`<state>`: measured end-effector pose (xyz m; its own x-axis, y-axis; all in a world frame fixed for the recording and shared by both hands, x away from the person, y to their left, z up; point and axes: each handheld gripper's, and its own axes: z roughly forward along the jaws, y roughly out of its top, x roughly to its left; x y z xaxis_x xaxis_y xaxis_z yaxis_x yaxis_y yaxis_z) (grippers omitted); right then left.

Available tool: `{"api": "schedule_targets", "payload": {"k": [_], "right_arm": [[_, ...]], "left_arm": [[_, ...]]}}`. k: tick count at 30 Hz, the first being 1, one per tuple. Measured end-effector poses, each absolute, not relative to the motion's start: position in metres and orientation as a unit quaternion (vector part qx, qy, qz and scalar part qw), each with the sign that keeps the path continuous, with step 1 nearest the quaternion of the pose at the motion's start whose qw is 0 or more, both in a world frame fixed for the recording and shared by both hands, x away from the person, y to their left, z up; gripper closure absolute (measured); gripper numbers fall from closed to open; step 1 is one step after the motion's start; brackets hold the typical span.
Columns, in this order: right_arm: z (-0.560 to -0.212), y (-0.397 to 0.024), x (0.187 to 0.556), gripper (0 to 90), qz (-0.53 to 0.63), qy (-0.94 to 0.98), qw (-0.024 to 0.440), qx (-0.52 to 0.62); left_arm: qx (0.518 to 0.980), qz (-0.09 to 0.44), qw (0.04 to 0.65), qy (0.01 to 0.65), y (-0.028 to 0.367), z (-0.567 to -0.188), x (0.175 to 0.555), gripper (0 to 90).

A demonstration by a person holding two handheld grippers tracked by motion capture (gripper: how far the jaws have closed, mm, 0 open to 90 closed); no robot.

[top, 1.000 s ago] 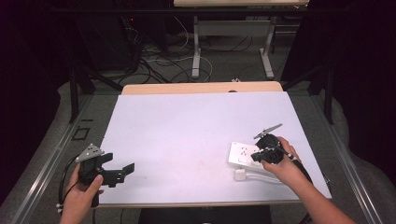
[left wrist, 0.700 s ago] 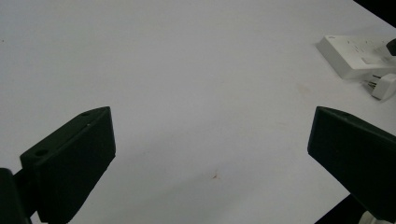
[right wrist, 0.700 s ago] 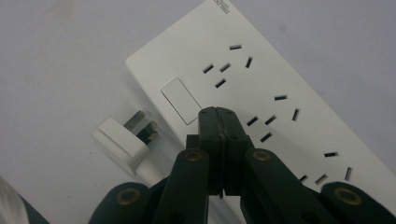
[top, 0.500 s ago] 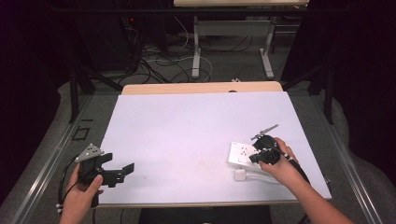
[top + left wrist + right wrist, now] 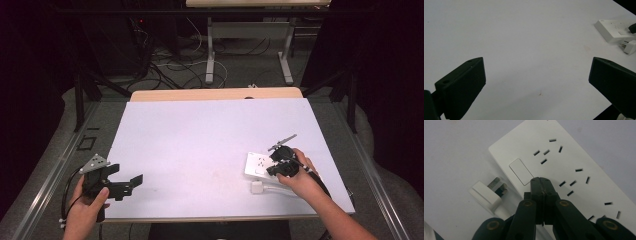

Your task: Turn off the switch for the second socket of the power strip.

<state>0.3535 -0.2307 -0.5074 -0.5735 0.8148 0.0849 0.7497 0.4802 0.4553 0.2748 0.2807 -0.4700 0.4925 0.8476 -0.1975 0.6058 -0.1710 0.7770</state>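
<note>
The pale table (image 5: 200,145) carries a white power strip (image 5: 257,165) near its right front corner, lying flat, sockets up, its long axis running slantwise from the front edge away toward the right. Over it, the right gripper (image 5: 541,181) has its jaws pressed together, tips at the strip's switch (image 5: 521,171), nothing between them. The left gripper (image 5: 132,181) rests at the left front, jaws wide apart, empty. Smallest, a white plug (image 5: 486,193) lies just beside the strip, prongs pointing toward it.
</note>
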Motion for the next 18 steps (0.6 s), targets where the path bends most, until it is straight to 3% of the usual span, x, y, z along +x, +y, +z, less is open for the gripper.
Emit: {"api": "schedule_targets", "payload": {"k": [18], "right_arm": [[-0.5115, -0.2322, 0.3533, 90.0, 0.238, 0.855, 0.064, 0.456]], "left_arm": [[0.753, 0.142, 0.424, 0.483, 0.2804, -0.4706, 0.2750, 1.0]]}}
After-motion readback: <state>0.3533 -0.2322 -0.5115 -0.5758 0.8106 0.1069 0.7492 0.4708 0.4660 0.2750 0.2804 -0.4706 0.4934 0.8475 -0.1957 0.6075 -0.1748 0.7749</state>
